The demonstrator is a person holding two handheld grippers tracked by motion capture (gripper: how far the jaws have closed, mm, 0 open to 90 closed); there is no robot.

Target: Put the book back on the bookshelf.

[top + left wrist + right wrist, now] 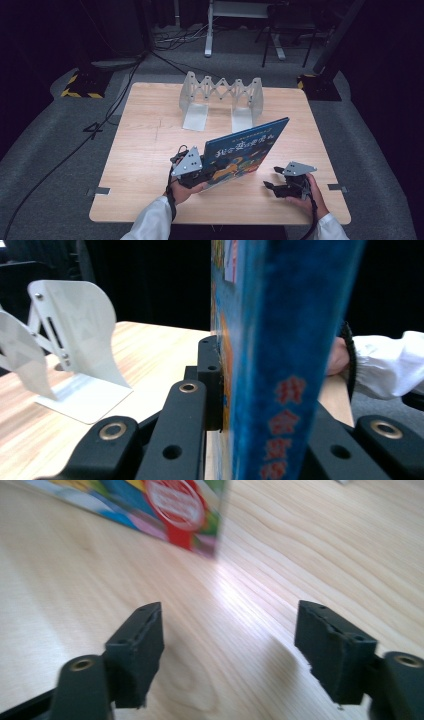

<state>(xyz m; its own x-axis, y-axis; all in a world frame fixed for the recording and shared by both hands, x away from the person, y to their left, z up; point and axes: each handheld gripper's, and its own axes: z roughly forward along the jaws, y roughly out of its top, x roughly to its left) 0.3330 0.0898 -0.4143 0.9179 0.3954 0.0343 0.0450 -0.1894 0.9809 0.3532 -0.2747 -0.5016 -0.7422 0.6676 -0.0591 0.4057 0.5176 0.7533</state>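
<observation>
A blue picture book (242, 150) is held tilted above the wooden table (145, 150), its cover facing the person. My left gripper (200, 175) is shut on the book's lower left corner; in the left gripper view the spine (285, 365) rises between the two black jaws. My right gripper (272, 180) rests low over the table to the right of the book, open with nothing between its jaws. In the right gripper view the book's colourful corner (190, 515) hangs ahead of the open fingers (137, 645).
A white expandable book rack (220, 97) stands at the table's far middle, its end plate (75, 325) close by in the left gripper view. Cables and stand legs lie on the dark floor beyond the table.
</observation>
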